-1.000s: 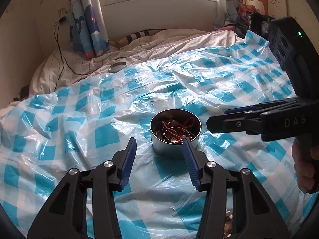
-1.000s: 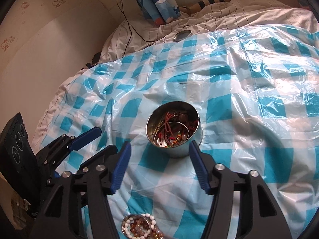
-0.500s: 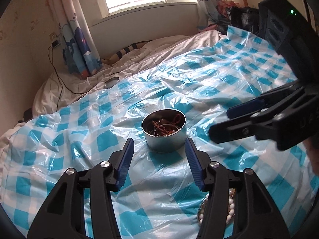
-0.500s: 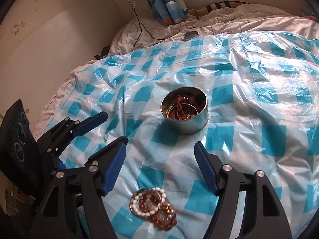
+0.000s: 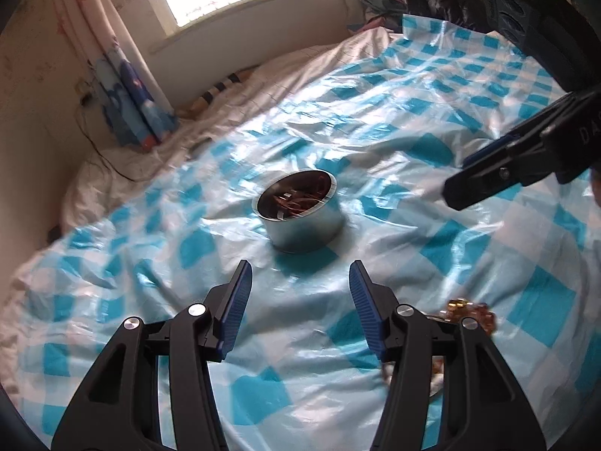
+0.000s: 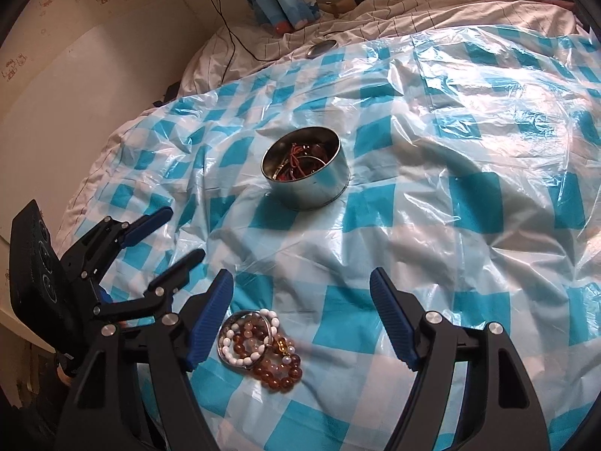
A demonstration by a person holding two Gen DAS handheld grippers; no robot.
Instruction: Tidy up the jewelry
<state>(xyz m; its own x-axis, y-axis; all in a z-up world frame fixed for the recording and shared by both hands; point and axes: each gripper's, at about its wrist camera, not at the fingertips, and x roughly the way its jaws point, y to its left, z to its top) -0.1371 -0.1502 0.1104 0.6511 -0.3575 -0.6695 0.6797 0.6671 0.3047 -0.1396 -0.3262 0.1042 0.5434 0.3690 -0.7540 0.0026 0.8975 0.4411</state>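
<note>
While both jaws stand apart and empty, the right hand-held gripper [image 6: 300, 319] hovers near the bracelets [image 6: 259, 345]. It should probably pinch one bracelet, then lift it to the tin [image 6: 306, 169] beyond.

A glossy, crinkled blue-and-white checked plastic sheet [image 6: 432, 173] is seen spread over matt striped cloth bedding [image 6: 432, 7]. A round tin of smooth, dull-shining metal [image 6: 306, 176] is shown beside polished amber and white bead bracelets [image 6: 259, 342]. Matt black plastic gripper frames are fitted with ribbed blue pads [image 6: 210, 319].
</note>
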